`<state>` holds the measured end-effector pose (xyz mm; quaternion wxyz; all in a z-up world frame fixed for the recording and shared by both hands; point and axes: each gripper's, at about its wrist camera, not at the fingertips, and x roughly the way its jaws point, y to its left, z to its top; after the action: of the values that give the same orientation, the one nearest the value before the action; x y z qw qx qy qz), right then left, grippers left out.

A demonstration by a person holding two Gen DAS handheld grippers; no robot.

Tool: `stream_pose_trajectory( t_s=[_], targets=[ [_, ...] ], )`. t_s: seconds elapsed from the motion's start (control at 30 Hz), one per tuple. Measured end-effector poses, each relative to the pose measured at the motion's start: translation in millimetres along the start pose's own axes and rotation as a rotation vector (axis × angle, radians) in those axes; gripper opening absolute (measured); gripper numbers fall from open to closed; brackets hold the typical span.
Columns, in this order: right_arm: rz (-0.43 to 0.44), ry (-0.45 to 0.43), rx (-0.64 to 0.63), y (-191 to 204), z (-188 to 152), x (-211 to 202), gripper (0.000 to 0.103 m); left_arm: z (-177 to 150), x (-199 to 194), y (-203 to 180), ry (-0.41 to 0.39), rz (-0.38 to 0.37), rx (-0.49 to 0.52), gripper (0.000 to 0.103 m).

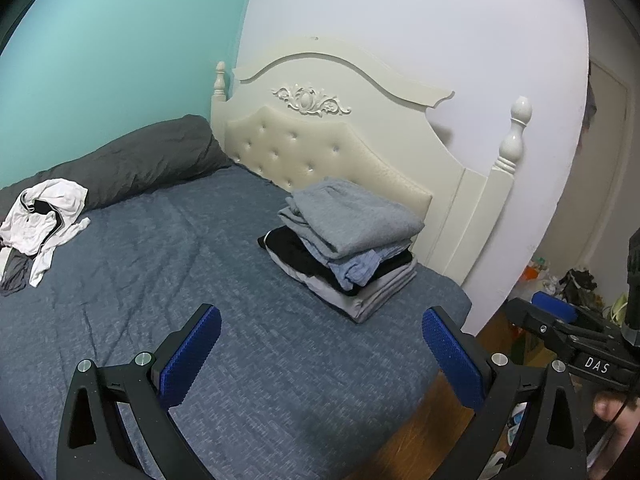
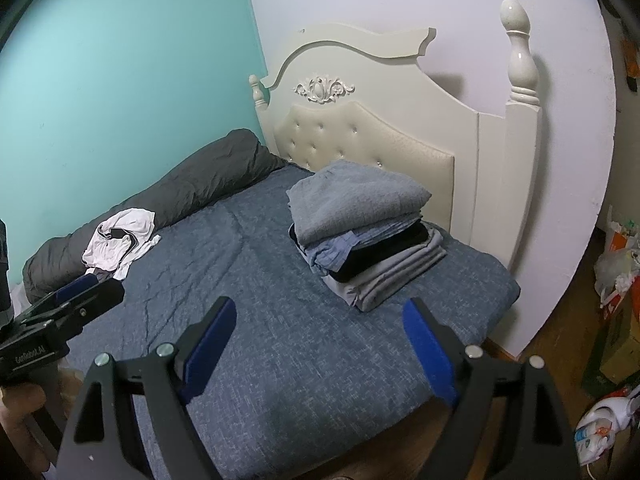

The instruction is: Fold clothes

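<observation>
A stack of folded clothes [image 1: 348,244], grey on top with black and light blue below, sits on the blue bedspread [image 1: 160,264] by the headboard; the right wrist view shows the stack [image 2: 360,232] too. A crumpled white garment with black trim [image 1: 40,220] lies loose at the far left by the wall, also visible from the right wrist [image 2: 120,240]. My left gripper [image 1: 320,344] hovers open over the near bed edge with nothing between its blue pads. My right gripper [image 2: 320,336] is open and empty as well, short of the stack.
A rolled dark grey duvet [image 1: 140,160] lies along the teal wall. The cream headboard [image 1: 320,148] with a post stands behind the stack. Wooden floor [image 2: 552,344] and clutter of bags and boxes [image 2: 616,280] lie to the right of the bed.
</observation>
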<state>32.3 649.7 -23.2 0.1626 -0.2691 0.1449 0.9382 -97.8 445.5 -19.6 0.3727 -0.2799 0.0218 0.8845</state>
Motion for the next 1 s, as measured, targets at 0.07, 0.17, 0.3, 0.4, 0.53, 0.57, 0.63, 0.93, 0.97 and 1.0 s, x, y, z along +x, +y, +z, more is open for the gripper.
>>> stream_pose_trajectory(
  t_s=[0.07,0.17,0.3,0.4,0.53,0.57,0.63,0.93,0.97,1.0],
  targets=[
    [0.000,0.000,-0.001,1,-2,-1,0.086,-2,-3,1,-0.002,0.003,-0.003,0.103],
    [0.003,0.003,-0.003,3,-5,-3,0.086,-5,-7,2,-0.001,0.008,-0.001,0.103],
    [0.009,0.006,-0.006,6,-9,-4,0.086,-9,-11,3,-0.001,0.012,0.000,0.103],
    [0.012,0.007,-0.007,8,-12,-4,0.086,-12,-15,4,-0.005,0.013,0.001,0.103],
    [0.013,0.008,-0.008,9,-14,-4,0.086,-15,-20,5,-0.018,0.032,0.005,0.103],
    [0.013,0.007,-0.008,9,-14,-4,0.086,-16,-21,5,-0.020,0.032,0.005,0.103],
    [0.012,0.007,-0.007,9,-15,-5,0.086,-17,-23,5,-0.022,0.031,0.007,0.103],
    [0.006,0.010,-0.013,11,-21,-7,0.086,-26,-31,4,-0.023,0.025,0.021,0.103],
    [0.006,0.010,-0.014,11,-22,-7,0.086,-28,-32,4,-0.021,0.024,0.021,0.103],
    [0.004,0.009,-0.014,12,-23,-8,0.086,-29,-34,4,-0.021,0.024,0.024,0.103]
  ],
)
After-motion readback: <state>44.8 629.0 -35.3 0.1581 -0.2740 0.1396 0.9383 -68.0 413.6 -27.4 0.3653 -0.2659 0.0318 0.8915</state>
